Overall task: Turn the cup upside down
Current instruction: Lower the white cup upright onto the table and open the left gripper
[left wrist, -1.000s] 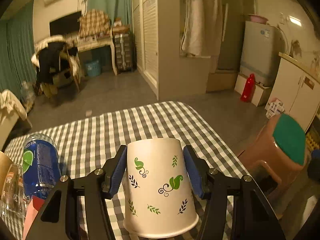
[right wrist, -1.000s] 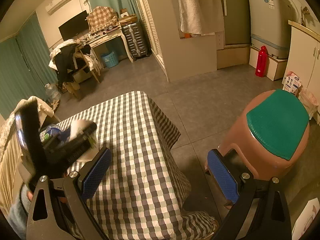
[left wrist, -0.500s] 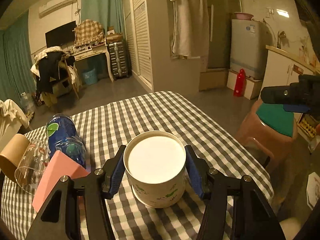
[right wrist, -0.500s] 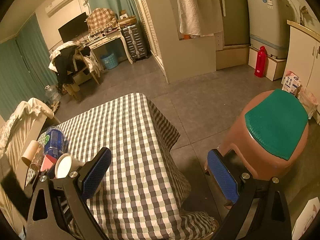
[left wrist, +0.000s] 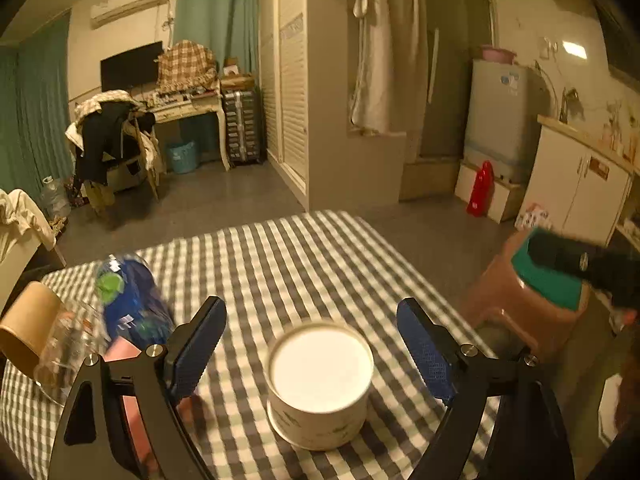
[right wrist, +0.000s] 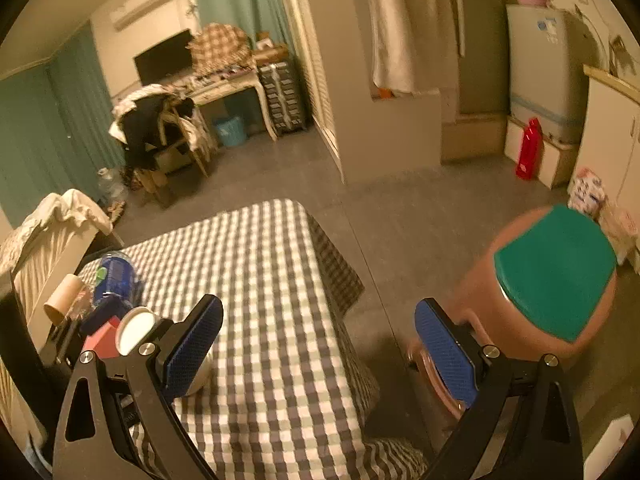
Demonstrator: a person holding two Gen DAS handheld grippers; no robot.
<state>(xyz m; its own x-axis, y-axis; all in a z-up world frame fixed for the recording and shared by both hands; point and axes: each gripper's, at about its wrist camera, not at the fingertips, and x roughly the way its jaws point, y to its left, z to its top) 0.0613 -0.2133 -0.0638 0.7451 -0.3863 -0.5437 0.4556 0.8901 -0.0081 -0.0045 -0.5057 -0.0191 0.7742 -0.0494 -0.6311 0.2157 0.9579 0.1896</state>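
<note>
A white paper cup [left wrist: 320, 384] with green leaf prints stands upside down on the checked tablecloth [left wrist: 288, 264], its flat base facing up. My left gripper [left wrist: 316, 348] is open, its blue pads spread wide on both sides of the cup and apart from it. In the right wrist view the cup [right wrist: 136, 330] shows at the left, partly hidden behind the left blue pad. My right gripper [right wrist: 318, 354] is open and empty, held over the table's right edge.
A blue plastic bottle [left wrist: 130, 300], a clear glass [left wrist: 68, 352], a brown cardboard tube [left wrist: 24, 330] and a pink block [left wrist: 128, 400] lie left of the cup. A brown stool with a green seat [right wrist: 556, 276] stands on the floor right of the table.
The left gripper set the inverted cup down on the cloth, then opened wide and let it go. The right gripper stayed open and barely moved.
</note>
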